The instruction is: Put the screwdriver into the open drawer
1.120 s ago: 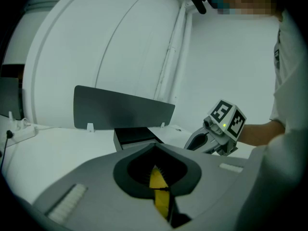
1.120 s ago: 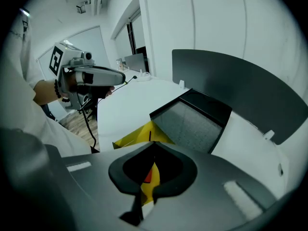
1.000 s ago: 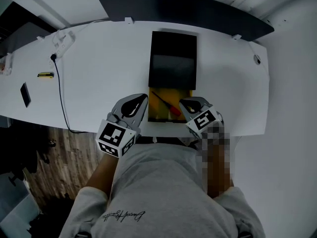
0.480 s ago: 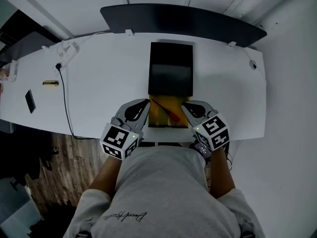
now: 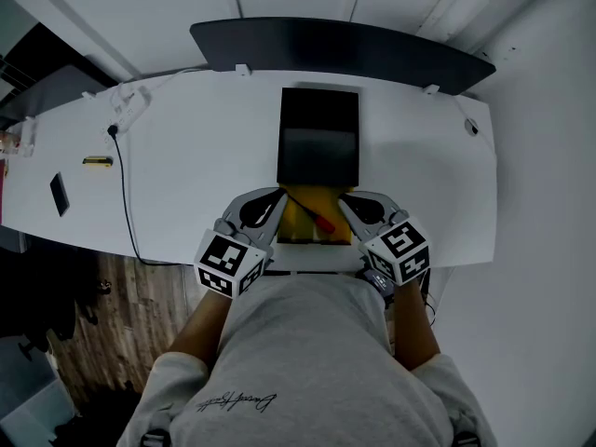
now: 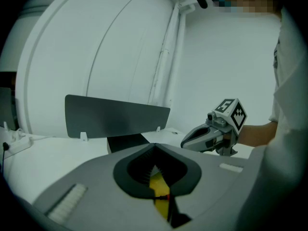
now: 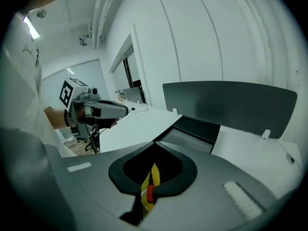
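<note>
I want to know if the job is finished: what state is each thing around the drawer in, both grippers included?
drawer: open, its yellow inside showing.
screwdriver: lying inside the drawer, held by neither gripper.
left gripper: shut, empty, at the drawer's left side.
right gripper: shut, empty, at the drawer's right side.
</note>
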{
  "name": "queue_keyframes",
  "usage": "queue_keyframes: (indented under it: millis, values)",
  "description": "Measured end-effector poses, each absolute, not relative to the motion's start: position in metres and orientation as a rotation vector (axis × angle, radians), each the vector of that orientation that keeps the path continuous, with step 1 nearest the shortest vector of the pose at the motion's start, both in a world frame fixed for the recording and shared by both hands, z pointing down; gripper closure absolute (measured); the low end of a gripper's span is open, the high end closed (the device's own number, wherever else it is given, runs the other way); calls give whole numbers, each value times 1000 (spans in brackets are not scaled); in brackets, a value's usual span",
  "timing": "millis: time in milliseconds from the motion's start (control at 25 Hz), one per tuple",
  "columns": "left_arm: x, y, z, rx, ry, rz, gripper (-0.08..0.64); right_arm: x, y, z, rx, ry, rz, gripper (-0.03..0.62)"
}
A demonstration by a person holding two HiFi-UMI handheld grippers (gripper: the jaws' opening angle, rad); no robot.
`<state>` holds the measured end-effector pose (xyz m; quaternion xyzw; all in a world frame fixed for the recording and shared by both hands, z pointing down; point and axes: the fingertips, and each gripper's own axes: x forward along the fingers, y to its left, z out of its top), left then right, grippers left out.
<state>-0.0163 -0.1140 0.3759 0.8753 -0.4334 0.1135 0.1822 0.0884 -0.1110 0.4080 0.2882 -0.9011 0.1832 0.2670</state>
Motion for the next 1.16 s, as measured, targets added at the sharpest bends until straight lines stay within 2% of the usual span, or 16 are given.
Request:
queue_keyframes:
  millis: [1160]
  values:
    - [-28,-105,377,2456,-1244,322,558,79,-99,420,720,-2389,473,578]
